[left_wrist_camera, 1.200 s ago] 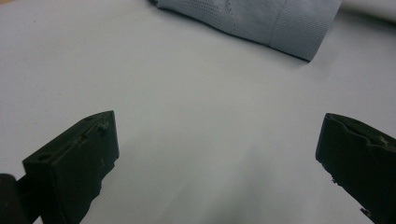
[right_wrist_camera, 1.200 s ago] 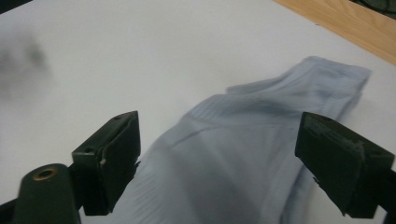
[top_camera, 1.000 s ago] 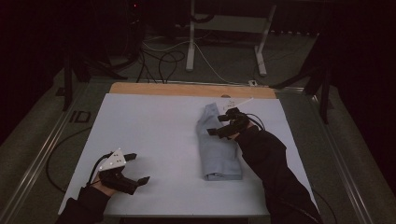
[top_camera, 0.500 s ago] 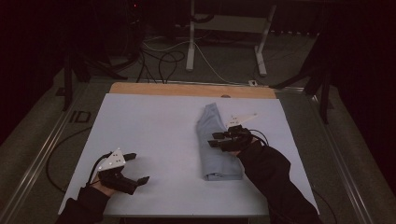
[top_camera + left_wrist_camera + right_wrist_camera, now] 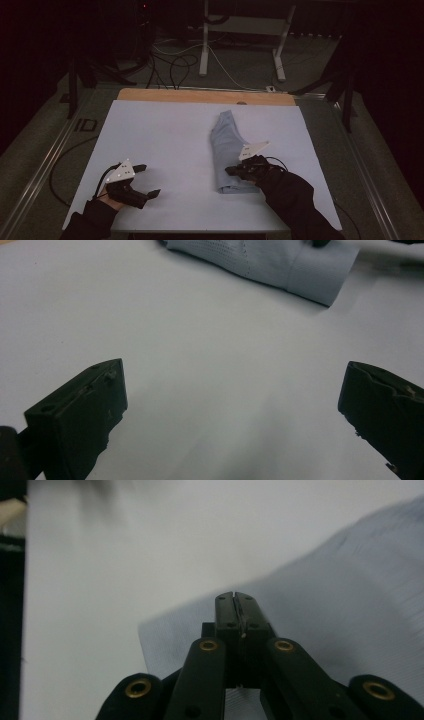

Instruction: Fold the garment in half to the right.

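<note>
High view: folded light-blue garment [image 5: 226, 152] is lying right of the tabletop [image 5: 160, 135] centre; right hand-held gripper [image 5: 231, 171] is sitting over its near end.
Left gripper view: left hand-held gripper [image 5: 225, 405] is resting released near the front-left corner.
Right gripper view: jaws have just been closing, now clenched above the cloth (nothing visibly pinched); I'd reopen and catch a fold.

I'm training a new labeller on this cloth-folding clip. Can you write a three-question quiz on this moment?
1. True or false: the left gripper has its jaws apart over the bare table.
2. Which gripper is at the folded cloth? A) left B) right
3. In the right gripper view, how do the jaws stand?

Key: 1 true. 2 B. 3 Pressed together, having just closed, over the cloth's near end; whether any fabric is pinched cannot be told.
</note>
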